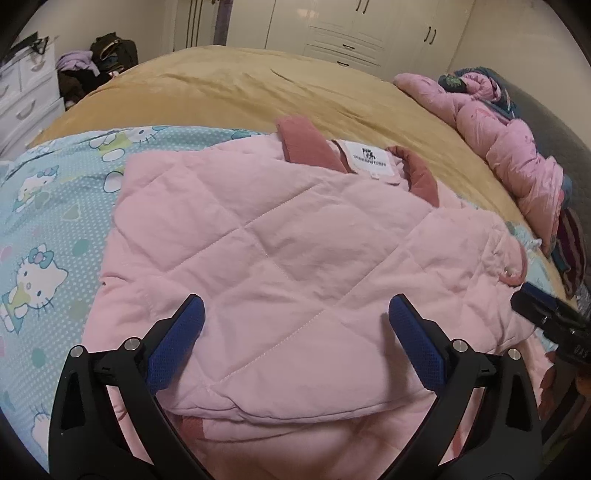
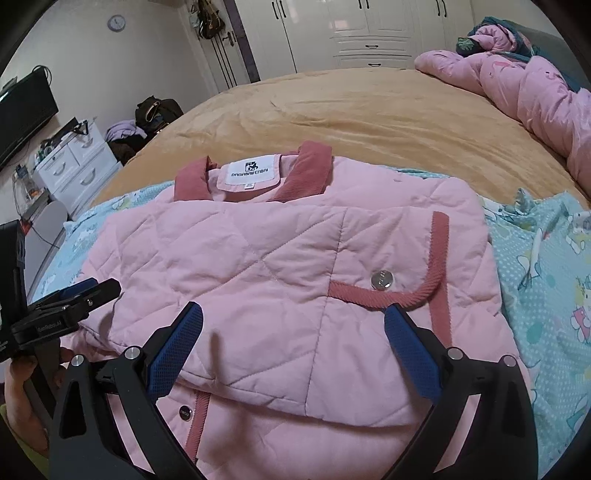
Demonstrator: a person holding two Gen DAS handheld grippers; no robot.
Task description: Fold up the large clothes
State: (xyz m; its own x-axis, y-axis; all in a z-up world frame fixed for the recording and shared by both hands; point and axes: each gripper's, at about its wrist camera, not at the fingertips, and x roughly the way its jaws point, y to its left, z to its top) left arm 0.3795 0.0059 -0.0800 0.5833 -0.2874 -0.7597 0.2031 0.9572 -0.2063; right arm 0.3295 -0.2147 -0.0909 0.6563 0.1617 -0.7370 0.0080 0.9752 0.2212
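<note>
A: What is lying under the grippers?

B: A pink quilted jacket (image 2: 280, 280) is lying folded on the bed, right below and in front of both tools; its dark pink collar (image 2: 306, 170) is pointing away from them, with a white label (image 2: 251, 173) showing inside it.

A: Are the grippers holding it?

B: No; the left gripper (image 1: 295, 325) is hanging over the jacket with its blue pads (image 1: 177, 343) spread wide and nothing pinched; the right gripper (image 2: 293, 328) is doing the same, wide apart and letting go; a silver snap button (image 2: 382, 278) is sitting just past its right finger.

A: What is the jacket resting on?

B: A blue cartoon-cat sheet (image 1: 48, 229) is sticking out on both sides of it; a tan blanket (image 2: 369, 118) is covering the bed further ahead.

A: And the room?

B: White wardrobes (image 2: 351, 33) are standing far ahead; a pink duvet (image 2: 517, 85) is bunching up ahead to the right; a white drawer chest (image 2: 74, 162) and a dark screen (image 2: 26, 110) are sitting off to the left; a round clock (image 2: 116, 23) is hanging on the wall.
</note>
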